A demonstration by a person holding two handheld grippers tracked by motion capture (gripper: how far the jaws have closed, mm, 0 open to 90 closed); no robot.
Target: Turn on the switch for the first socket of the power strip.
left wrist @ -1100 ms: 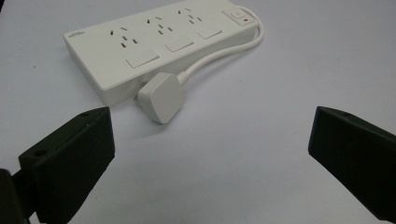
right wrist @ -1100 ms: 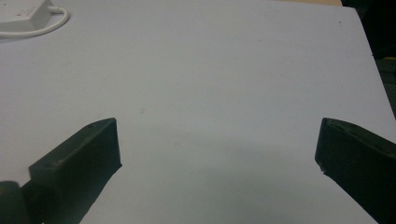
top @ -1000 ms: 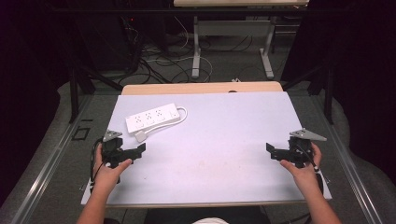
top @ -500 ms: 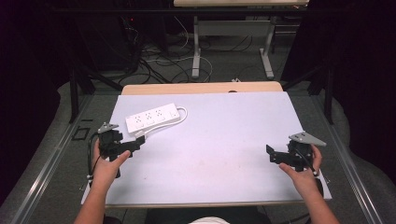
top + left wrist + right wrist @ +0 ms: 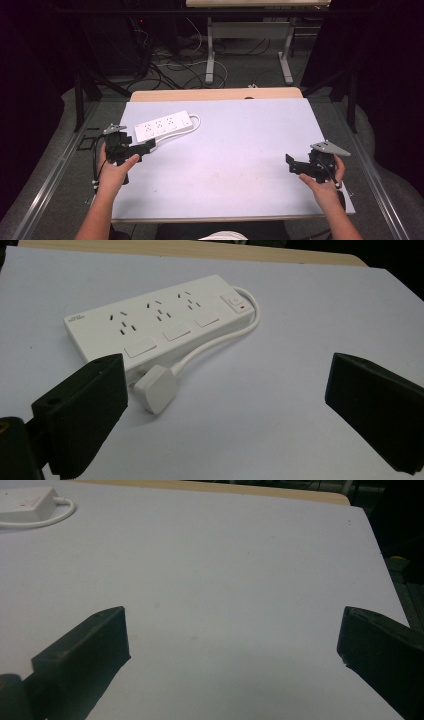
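Near the surface's left edge, left claw [image 5: 145, 146] gapes wide beside the white plug [image 5: 156, 388]; right claw [image 5: 291, 165] wide too.

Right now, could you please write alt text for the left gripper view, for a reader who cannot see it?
A white power strip with three sockets lies on a white table; its white plug rests on the table beside it, at the end of its looped cord. The left gripper has its two black jaws wide apart in the foreground, holding nothing, the plug just ahead of one jaw.
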